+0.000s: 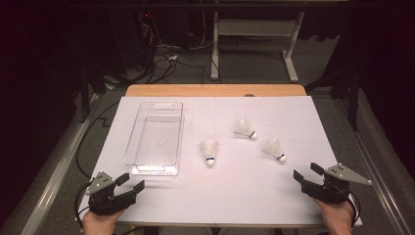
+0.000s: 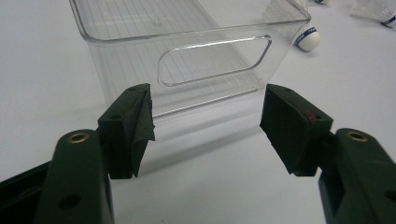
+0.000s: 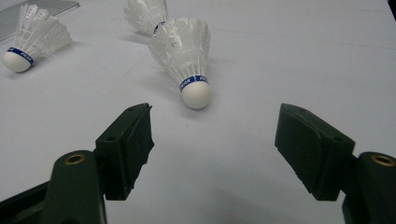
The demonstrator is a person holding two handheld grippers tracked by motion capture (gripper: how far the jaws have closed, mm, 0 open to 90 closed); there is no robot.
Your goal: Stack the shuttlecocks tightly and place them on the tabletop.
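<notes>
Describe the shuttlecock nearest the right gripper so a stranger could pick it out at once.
Start at the white table and find the clear rectangular plastic bin on its left half; three white feathered shuttlecocks lie to the bin's right. Take the white feathered shuttlecock with a blue-banded cork tip farthest from the bin. Alone of the three, it lies just ahead of the open black right gripper.

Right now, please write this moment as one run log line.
left gripper: open, facing clear bin | right gripper: open, facing nearest shuttlecock | shuttlecocks on table: three | bin: empty
</notes>
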